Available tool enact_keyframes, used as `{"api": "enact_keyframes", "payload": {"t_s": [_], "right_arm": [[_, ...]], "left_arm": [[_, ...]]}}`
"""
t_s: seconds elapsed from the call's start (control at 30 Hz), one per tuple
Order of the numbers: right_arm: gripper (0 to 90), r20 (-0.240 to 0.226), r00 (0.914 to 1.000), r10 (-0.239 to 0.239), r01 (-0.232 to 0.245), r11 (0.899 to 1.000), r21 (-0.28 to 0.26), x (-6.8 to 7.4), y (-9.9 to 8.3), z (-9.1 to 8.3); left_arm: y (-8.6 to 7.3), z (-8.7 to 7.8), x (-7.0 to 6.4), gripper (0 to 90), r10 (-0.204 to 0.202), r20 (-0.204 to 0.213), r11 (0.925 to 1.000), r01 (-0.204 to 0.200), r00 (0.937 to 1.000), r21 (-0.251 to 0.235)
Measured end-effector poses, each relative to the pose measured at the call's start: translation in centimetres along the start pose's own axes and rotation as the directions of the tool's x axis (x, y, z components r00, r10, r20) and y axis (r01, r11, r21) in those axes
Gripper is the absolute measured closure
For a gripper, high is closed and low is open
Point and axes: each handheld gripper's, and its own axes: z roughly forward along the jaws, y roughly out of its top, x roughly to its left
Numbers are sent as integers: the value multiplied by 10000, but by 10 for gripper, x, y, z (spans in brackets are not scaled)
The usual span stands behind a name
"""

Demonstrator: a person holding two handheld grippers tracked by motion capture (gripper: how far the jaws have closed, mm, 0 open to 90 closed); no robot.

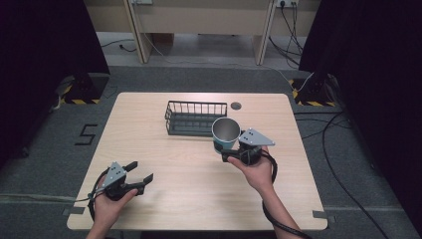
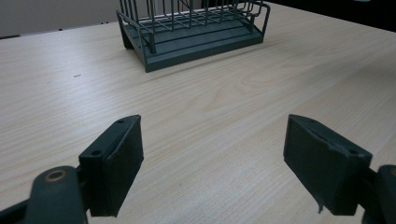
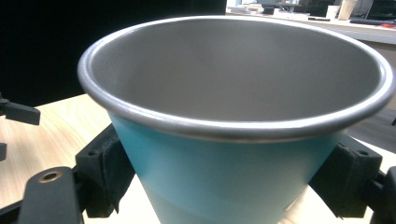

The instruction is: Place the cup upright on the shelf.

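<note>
Left gripper (image 1: 141, 180): jaws spread wide, nothing between them, low over the table (image 1: 164, 209), well short of the wire basket (image 1: 195, 118) and to its left.
Blue cup (image 1: 225, 133), steel-lined: upright, just off the basket's right front corner, clamped across its lower wall by the right gripper (image 1: 225, 151).
Handling, judged: rigid, light, smooth and tapered, so apt to slip; best held low.

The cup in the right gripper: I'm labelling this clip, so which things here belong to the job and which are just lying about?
Part of the job:
- blue cup, upright, clamped in the right gripper
- wire basket just beyond it, probably where the cup goes

Lying about:
- left gripper, open, holding nothing
- round dark grommet in the table
- cables on the floor
</note>
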Motion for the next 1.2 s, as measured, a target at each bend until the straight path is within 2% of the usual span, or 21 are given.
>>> {"api": "enact_keyframes", "payload": {"t_s": [0.53, 1.2], "right_arm": [[182, 285, 9995, 107, -106, 9999, -30, -5, 10, 15], [183, 333, 9993, 174, -173, 9998, -17, -8, 21, 41]], "left_arm": [[0, 0, 0, 195, 10, 22, 10000, -10, 10000, 0], [0, 0, 0, 196, 9, 51, 10000, -8, 10000, -25]]}}
